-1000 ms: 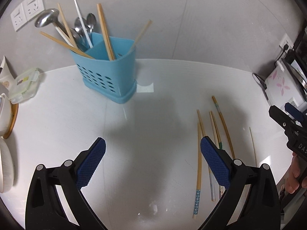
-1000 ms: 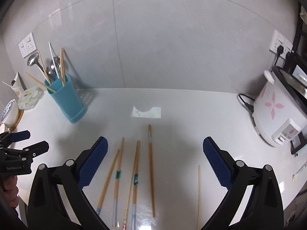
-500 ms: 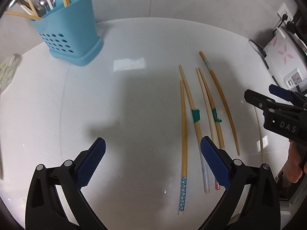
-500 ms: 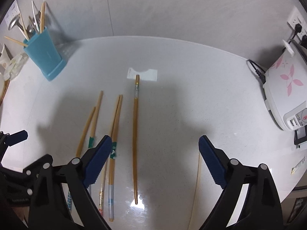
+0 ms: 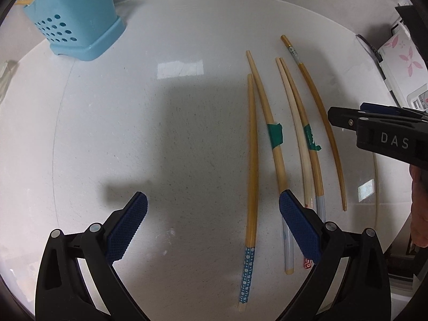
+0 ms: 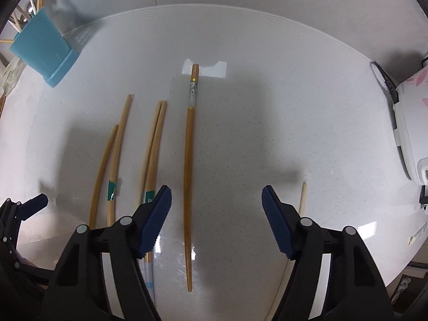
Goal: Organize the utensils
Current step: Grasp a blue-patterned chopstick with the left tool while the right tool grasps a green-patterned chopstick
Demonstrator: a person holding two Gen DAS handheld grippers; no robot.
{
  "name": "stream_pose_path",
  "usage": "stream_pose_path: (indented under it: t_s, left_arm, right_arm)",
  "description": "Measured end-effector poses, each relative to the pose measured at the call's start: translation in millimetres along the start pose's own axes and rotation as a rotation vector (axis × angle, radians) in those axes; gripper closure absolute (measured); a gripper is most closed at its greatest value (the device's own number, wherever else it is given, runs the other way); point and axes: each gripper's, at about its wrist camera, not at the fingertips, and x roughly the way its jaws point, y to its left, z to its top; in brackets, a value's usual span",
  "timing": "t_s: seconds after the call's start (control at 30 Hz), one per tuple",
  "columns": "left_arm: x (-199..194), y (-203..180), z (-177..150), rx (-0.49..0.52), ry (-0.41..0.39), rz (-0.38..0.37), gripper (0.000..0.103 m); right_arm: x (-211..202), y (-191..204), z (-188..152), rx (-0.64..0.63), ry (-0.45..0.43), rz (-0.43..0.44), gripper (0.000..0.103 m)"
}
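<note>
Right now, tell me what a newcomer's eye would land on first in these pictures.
First, the loose chopsticks fanned side by side on the white counter, one with a blue dotted end and one with green tape. Next, the right gripper, whose jaws have just been closing, straddles a single long chopstick without touching it. The blue utensil holder stands at the far left, and the left gripper is open.

Soft, even indoor light falls from overhead on the white counter (image 5: pixel 187 133) — broad grey shadows spread ahead of each gripper. Small bright glare patches lie just ahead of the right gripper (image 6: pixel 216 214). Fisheye bending curves the edges — corners go black.
</note>
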Motion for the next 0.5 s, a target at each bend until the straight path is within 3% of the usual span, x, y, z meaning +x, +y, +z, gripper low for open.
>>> stream_pose_path:
  t_s: [0.23,0.37,0.5]
  left_arm:
    - [7,-9,11,0.004,0.082,0.050,0.012]
    - [13,-13,17,0.007,0.115,0.087,0.022]
    - [17,-20,24,0.012,0.120,0.105,0.025]
  right_arm:
    - [12,4,14,-0.010,0.106,0.005,0.052]
    - [17,8,20,-0.026,0.140,0.001,0.074]
    - [19,12,26,-0.033,0.158,-0.002,0.075]
